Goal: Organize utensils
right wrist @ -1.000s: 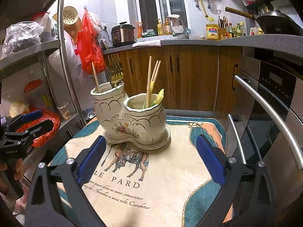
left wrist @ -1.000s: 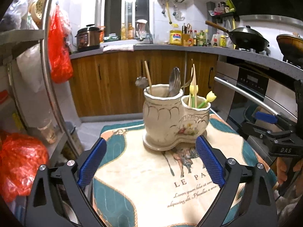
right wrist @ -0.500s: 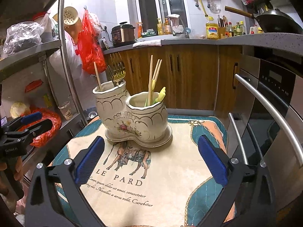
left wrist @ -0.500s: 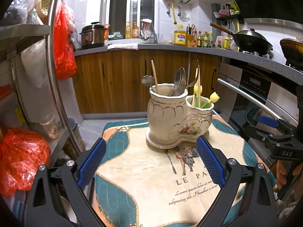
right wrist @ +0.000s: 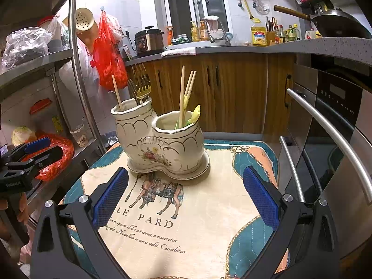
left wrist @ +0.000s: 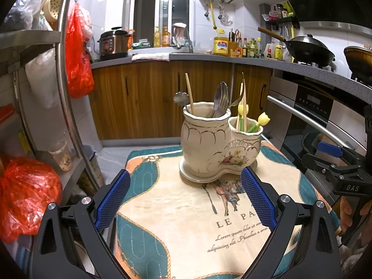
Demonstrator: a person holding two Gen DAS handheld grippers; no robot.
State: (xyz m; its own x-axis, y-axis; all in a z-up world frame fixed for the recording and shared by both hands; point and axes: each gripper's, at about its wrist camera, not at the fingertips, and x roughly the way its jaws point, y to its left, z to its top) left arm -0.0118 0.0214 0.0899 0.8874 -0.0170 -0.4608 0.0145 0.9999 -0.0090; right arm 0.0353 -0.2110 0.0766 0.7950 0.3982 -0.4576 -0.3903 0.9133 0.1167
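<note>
- Since a second ago my left view has backed off and swung a little: the ceramic holder now sits smaller and further right of centre than it did. The right view has barely shifted; holder a touch higher in frame.
- My left gripper hovers over the near part of the mat, jaws spread wide, nothing between the blue pads.
- My right gripper likewise hangs above the mat, jaws wide apart and empty; it shows at the right edge of the left view, a hand around its grip.
- The holder is a two-pot piece on its own base, standing upright on the far part of the mat, clear of both grippers.
- Taller pot: spoons, gold forks and a single wooden chopstick leaning at the rim.
- Shorter pot: a bundle of chopsticks and yellow tulip-topped sticks, green-stemmed.
- The mat covers the small table; printed horse and "LE PARD" lettering lie between holder and my jaws.
- Oven to the right, metal rack with red bags to the left, wooden cabinets behind.
</note>
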